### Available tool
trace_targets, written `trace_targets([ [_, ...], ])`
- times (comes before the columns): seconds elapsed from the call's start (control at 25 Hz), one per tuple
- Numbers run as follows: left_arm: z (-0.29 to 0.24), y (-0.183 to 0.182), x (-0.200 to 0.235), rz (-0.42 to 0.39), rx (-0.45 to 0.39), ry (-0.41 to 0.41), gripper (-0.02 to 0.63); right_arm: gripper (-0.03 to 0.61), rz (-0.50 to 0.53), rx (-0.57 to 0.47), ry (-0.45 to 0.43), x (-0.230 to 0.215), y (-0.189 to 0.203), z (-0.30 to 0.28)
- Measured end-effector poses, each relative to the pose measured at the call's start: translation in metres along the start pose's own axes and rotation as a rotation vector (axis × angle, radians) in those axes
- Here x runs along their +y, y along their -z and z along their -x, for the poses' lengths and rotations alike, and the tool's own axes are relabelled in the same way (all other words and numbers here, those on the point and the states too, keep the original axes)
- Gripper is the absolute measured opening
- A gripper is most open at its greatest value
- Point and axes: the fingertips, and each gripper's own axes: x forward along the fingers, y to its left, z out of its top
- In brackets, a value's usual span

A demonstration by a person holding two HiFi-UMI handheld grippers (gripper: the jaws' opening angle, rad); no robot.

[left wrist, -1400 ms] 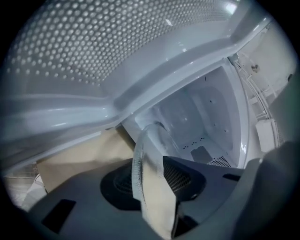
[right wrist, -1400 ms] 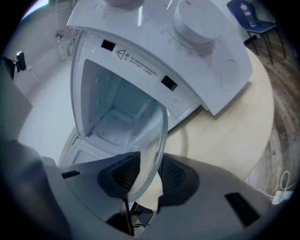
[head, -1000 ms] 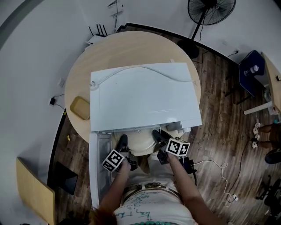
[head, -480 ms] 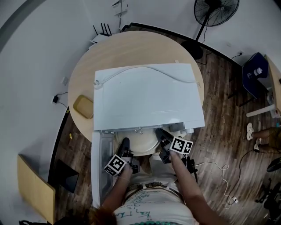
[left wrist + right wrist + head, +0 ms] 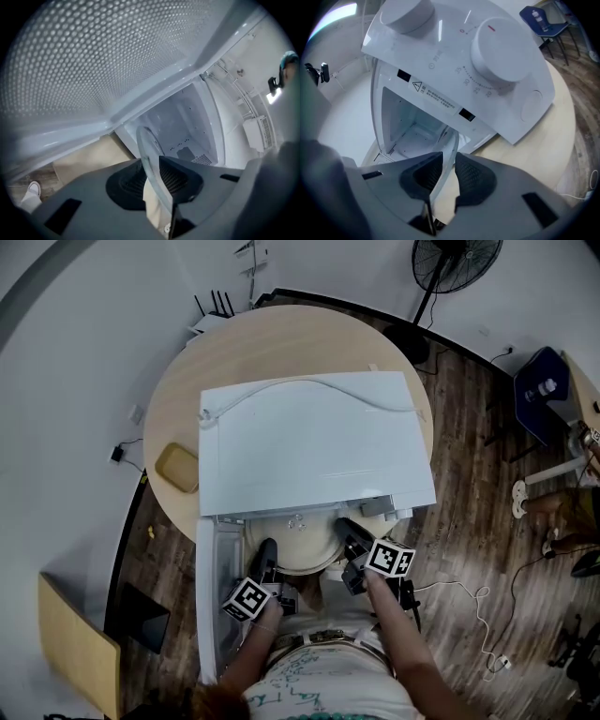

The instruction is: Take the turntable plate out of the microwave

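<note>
**At the microwave mouth: plate held by both rims**

From the head view, the plate [image 5: 294, 542] sits half out of the microwave [image 5: 309, 442]. The microwave stands on a round table [image 5: 281, 334] with its door [image 5: 212, 587] swung wide at the left. The left gripper [image 5: 266, 555] and right gripper [image 5: 348, 532] meet the plate at opposite edges.

Along the left gripper view, the plate [image 5: 148, 147] runs edge-on between the 2 jaws of the left gripper [image 5: 155, 180]. They stand narrowly apart, clamped on its rim, having just eased a touch wider. Behind lie the perforated door and the bare cavity [image 5: 187, 126].

Along the right gripper view, the right gripper [image 5: 447, 174] has just been closing. It pinches the plate [image 5: 450, 145] by the rim in a slim gap, below the 2 dials [image 5: 501, 44].

Judged from its clear, thin look, this is glass: stiff, fairly heavy, smooth enough to slide in the pads, and breakable if it knocks the frame. Opposite rims, taken deep into the pads and kept level, look the safest hold.
</note>
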Motion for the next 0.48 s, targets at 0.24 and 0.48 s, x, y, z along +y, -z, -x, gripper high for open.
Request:
trace_targets([
  [0.24, 0.012, -0.003, -0.011, -0.058, 0.011, 0.017, 0.091, 0.071, -0.007, -0.047, -0.012, 0.011, -0.001, 0.017],
  [0.48, 0.019, 0.002, -0.025, -0.048, 0.029, 0.075, 0.092, 0.067, -0.027, -0.095, -0.006, 0.023, -0.002, 0.037],
])
